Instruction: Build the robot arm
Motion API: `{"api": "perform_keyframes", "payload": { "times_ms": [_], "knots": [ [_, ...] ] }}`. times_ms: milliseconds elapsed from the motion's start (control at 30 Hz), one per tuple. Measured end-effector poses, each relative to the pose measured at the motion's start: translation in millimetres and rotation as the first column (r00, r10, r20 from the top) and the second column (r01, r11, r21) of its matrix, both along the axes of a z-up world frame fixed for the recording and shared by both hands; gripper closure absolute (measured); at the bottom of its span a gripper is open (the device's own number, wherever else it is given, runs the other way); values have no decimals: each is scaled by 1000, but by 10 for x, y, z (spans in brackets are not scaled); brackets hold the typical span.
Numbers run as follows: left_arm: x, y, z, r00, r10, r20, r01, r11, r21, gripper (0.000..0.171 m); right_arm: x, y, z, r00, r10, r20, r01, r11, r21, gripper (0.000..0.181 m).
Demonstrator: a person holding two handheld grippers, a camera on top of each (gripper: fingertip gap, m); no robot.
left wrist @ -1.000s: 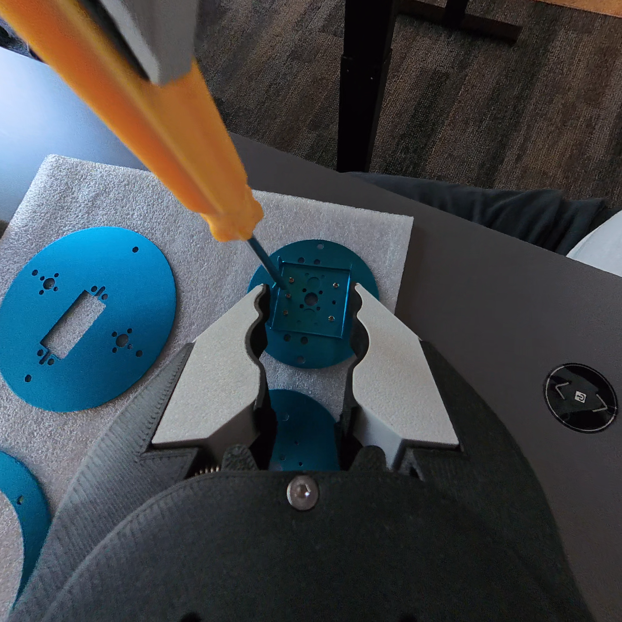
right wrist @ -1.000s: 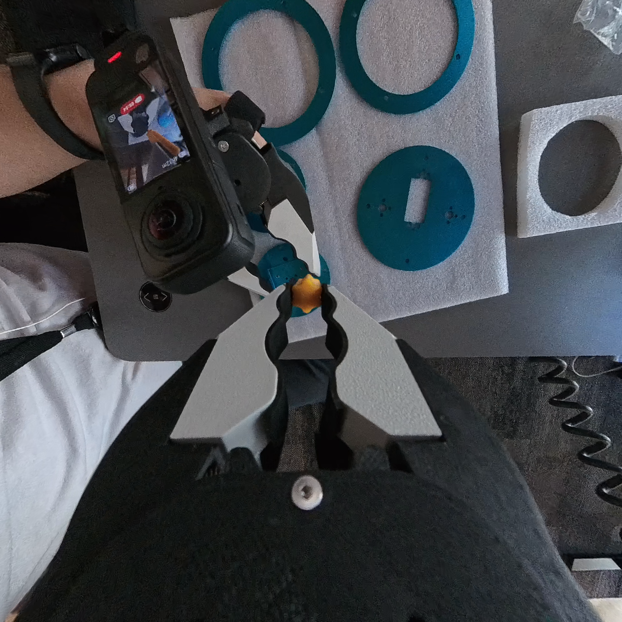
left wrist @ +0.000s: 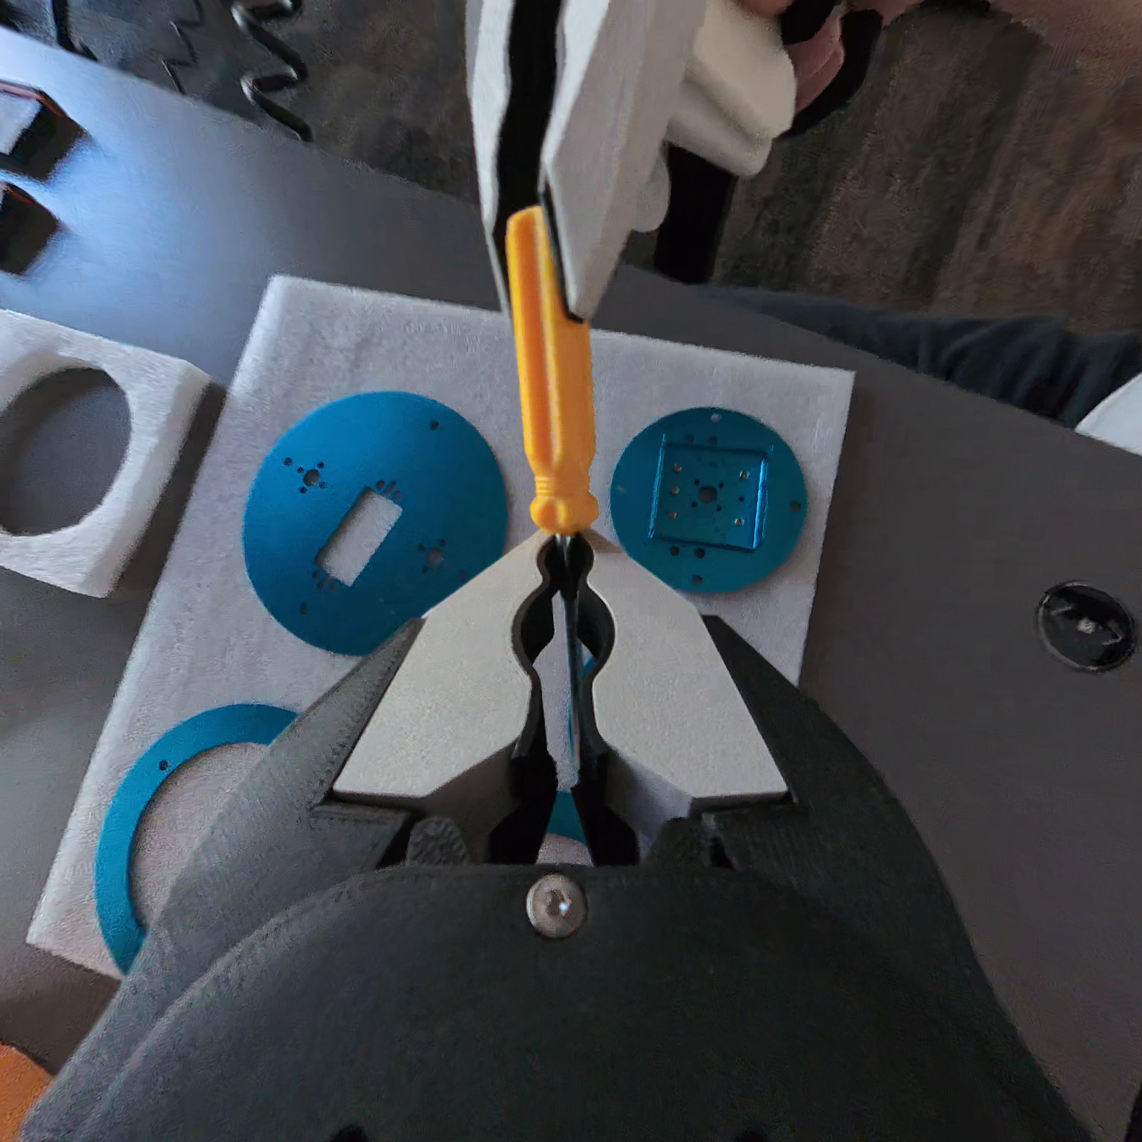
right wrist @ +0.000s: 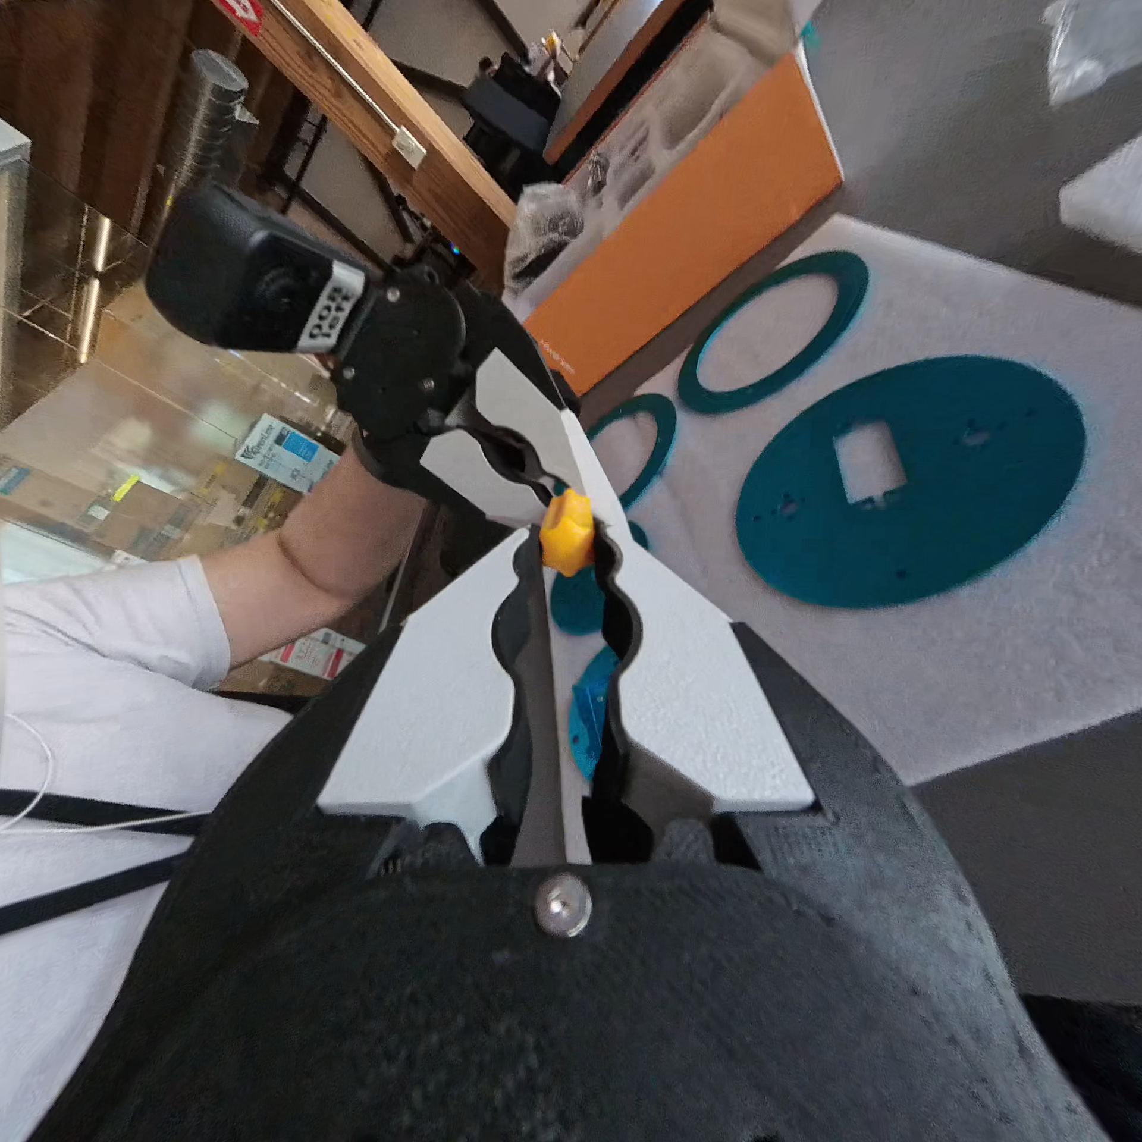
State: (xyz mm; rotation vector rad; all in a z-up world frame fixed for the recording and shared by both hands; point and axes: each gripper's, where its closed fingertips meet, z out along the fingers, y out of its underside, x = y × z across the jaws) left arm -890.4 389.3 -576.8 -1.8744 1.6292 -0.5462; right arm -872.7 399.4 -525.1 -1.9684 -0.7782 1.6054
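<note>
An orange-handled screwdriver [left wrist: 553, 401] stands nearly upright over the white foam sheet [left wrist: 383, 346]. My left gripper [left wrist: 563, 547] is shut on its dark metal shaft just below the handle. My right gripper [left wrist: 537, 278] comes down from above and is shut on the top of the handle; in the right wrist view the handle end [right wrist: 565, 534] sits between its fingertips, with the left gripper [right wrist: 556, 488] just beyond. A small blue disc with a square plate on it [left wrist: 709, 499] lies to the right of the screwdriver, apart from both grippers.
A large blue disc with a rectangular slot [left wrist: 371, 519] and blue rings [left wrist: 142, 822] lie on the foam. A white foam block with a round hole [left wrist: 93, 525] is at the left. An orange box [right wrist: 680, 247] stands behind. A round black inset [left wrist: 1087, 625] sits in the dark table.
My left gripper left the square plate on the small disc, moved left and closed on the screwdriver shaft. The screwdriver tip lifted off the plate and the right gripper swung it upright.
</note>
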Motion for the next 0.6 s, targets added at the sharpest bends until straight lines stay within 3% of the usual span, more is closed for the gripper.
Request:
{"api": "perform_keyframes", "payload": {
  "times_ms": [100, 267, 467, 533, 600],
  "knots": [
    [-96, 38, -215, 997, -40, -72, 38, 999, -29, 171, 65, -72, -409, 995, 49, 91, -47, 999, -28, 160],
    [-235, 75, -476, 978, -79, -192, 69, 996, -58, 171, 235, -96, -749, 955, 66, 289, -100, 990, 104, 156],
    [-262, 101, -484, 968, -95, -230, 88, 995, -41, 170, 199, -237, -809, 939, 90, 332, -197, 932, 303, 139],
    [-321, 170, -460, 958, -78, -277, 81, 997, -2, 151, 178, -381, -765, 940, 144, 308, -249, 909, 333, 120],
    [-385, 198, -424, 949, -71, -308, 76, 997, 2, 143, 175, -489, -785, 934, 171, 313, -285, 885, 368, 106]
  ]
}}
